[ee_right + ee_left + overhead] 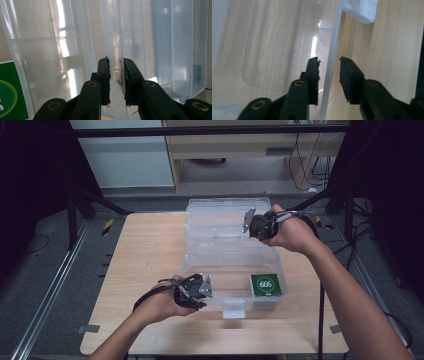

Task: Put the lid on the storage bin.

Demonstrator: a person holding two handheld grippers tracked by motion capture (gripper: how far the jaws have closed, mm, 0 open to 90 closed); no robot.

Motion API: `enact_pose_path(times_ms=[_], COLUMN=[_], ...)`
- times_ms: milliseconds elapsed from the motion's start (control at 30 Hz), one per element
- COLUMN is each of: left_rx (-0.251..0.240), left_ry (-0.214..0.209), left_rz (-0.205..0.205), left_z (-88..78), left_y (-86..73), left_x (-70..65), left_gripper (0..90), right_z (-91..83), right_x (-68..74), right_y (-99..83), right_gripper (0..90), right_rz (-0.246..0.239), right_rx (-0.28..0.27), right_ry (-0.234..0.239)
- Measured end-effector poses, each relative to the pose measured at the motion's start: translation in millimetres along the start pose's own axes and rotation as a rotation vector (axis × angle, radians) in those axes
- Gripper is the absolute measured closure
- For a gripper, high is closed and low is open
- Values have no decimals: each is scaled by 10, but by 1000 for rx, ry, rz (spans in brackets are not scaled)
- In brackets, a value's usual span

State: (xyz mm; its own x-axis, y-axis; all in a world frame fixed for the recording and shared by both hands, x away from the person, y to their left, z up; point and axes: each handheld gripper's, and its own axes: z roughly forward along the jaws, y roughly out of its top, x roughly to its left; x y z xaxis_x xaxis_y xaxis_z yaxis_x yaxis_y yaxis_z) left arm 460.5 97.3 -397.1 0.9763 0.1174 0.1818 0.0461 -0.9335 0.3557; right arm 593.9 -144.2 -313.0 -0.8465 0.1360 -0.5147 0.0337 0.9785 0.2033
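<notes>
Only readable thing I can spot is "666", white digits inside a white ring on a round green patch, printed on the top of a small green box (265, 285). That box sits in the near right corner of the clear plastic case (227, 227) (the open one on the table in front of me). My right gripper view catches the same green box (11, 92) at its left edge, but just a sliver of the circle, so no digits legible there.
</notes>
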Motion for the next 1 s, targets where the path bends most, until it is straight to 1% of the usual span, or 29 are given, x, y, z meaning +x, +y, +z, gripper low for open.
enact_pose_path(times_ms=[33, 67, 100, 133, 233, 333, 400, 433, 500, 567, 667, 867, 1000], left_rx=[0, -5, -4, -3, 8, 7, 3, -11, -20, -21, -16, -9, -10], left_ry=[-5, -10, -12, -10, -16, -7, -2, 0, 4, 9, 12, 20, 28], left_rz=[0, -5, -2, -1, -10, -17, -25, -38, -46, -57, -56, -66, -70], left_z=[1, 5, 7, 11, 14, 15, 15, 21, 25, 25, 22, 24, 28], left_y=[9, 21, 28, 35, 51, 51, 48, 42, 36, 34, 37, 43, 46], left_x=[10, 18, 22, 24, 31, 22, 21, 15, 11, 5, 1, -5, -12], left_gripper=[716, 736, 791, 802, 809, 809, 808, 808, 807, 805, 804, 801, 799], right_z=[0, 0, -8, -8, -8, -12, -17, -21, -27, -48, -66, -129, -196], right_x=[0, 3, 6, 9, 10, 11, 16, 19, 21, 24, 27, 59, 119], right_y=[0, 0, 2, 1, 0, 13, 30, 44, 54, 77, 87, 110, 117], right_gripper=[774, 775, 775, 776, 779, 788, 798, 804, 808, 825, 832, 846, 847], right_rz=[0, -2, -6, -5, -8, -18, -29, -31, -33, -39, -49, -46, -69], right_rx=[0, 0, 7, 6, 6, 5, 3, 7, 12, 19, 17, 14, 1], right_ry=[0, -3, -4, -5, -6, 1, 6, 10, 14, 28, 35, 47, 38])
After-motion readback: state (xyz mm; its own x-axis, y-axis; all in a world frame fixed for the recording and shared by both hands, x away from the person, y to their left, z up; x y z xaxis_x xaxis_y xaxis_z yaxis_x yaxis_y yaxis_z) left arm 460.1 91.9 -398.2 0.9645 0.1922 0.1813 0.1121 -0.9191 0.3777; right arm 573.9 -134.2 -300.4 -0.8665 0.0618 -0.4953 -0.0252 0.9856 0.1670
